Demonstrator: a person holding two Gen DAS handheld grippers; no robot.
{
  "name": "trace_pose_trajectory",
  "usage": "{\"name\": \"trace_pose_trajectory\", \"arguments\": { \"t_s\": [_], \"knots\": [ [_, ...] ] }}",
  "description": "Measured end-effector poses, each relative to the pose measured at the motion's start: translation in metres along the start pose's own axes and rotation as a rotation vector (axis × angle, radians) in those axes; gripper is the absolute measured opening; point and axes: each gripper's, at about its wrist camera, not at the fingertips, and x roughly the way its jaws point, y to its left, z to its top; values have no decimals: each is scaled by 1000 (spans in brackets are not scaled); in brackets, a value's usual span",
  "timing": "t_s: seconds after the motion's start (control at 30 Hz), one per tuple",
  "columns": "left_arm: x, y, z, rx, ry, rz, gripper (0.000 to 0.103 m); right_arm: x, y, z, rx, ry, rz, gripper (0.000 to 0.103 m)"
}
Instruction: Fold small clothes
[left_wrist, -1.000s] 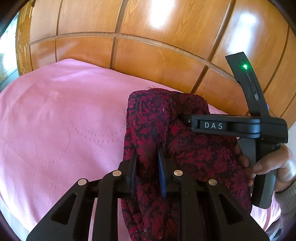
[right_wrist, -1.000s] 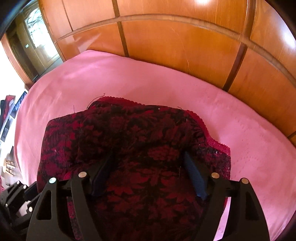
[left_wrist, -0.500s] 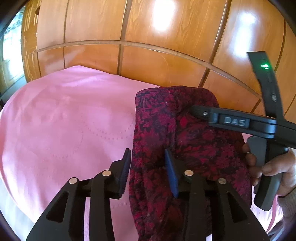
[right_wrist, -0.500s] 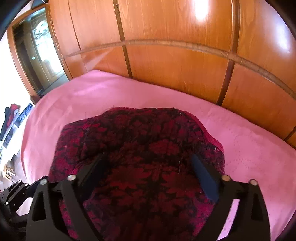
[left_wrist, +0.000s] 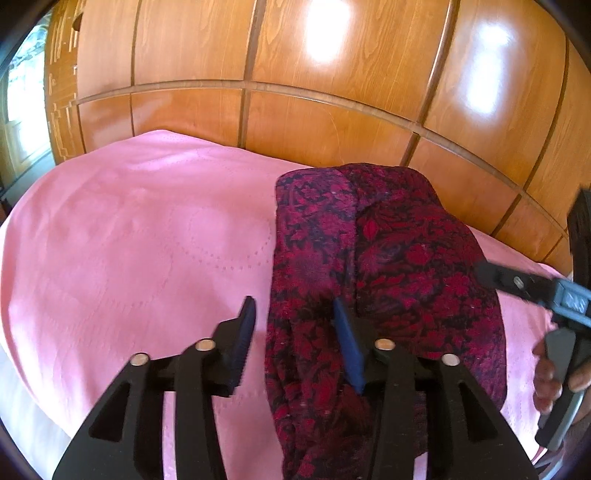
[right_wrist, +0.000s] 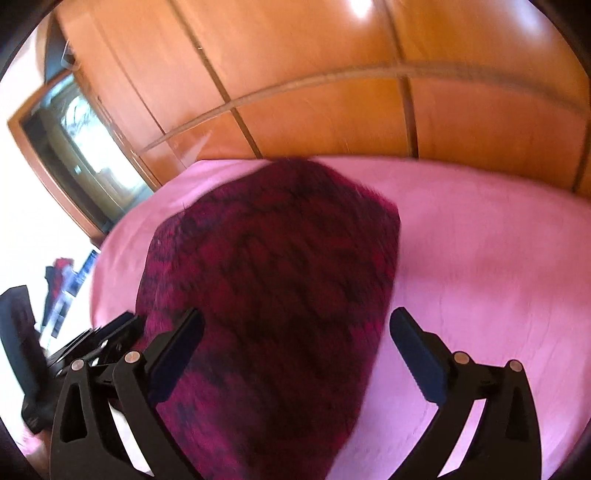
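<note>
A dark red and black floral garment (left_wrist: 388, 258) lies folded on the pink bed sheet (left_wrist: 129, 240). My left gripper (left_wrist: 294, 302) hovers over its near left edge with the jaws opening. The cloth's edge lies between the pads, which do not press on it. In the right wrist view, which is blurred, the garment (right_wrist: 277, 277) spreads under my right gripper (right_wrist: 297, 314). Its jaws are very wide and still opening, and they grip nothing. One right gripper finger (left_wrist: 517, 284) shows at the garment's right side, held by a hand (left_wrist: 546, 376).
Glossy wooden panelling (left_wrist: 295, 110) rises right behind the bed. Bare pink sheet (right_wrist: 480, 258) extends on both sides of the garment. A glazed wooden door (right_wrist: 74, 147) and some dark items on the floor (right_wrist: 62, 280) sit off the bed's left side.
My left jaws have spread and let go of the pinched fold. My right gripper has widened and drawn back to the right, off the garment's top.
</note>
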Motion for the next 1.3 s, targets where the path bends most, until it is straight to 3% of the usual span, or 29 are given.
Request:
{"name": "trace_pose_trajectory", "arguments": {
  "t_s": [0.2, 0.57, 0.77, 0.9, 1.0, 1.13, 1.3],
  "knots": [
    [13, 22, -2, -47, 54, -72, 65, 6, -34, -15, 150, 56, 188, 101],
    [52, 73, -5, -200, 160, -404, 68, 49, -51, -14, 274, 117, 434, 101],
    [66, 87, -17, -317, 175, -618, 53, 57, -44, -10, 273, 102, 435, 100],
    [61, 82, -23, -348, 152, -674, 49, 35, -30, -9, 226, 56, 405, 78],
    [51, 71, -21, -347, 133, -723, 49, 6, -24, -18, 188, 9, 425, 73],
    [39, 27, -15, -263, 150, -787, 49, -39, -32, -33, 194, -78, 419, 72],
    [41, -63, 4, -132, 203, -882, 49, -123, -72, -59, 227, -242, 336, 72]
  ]
}}
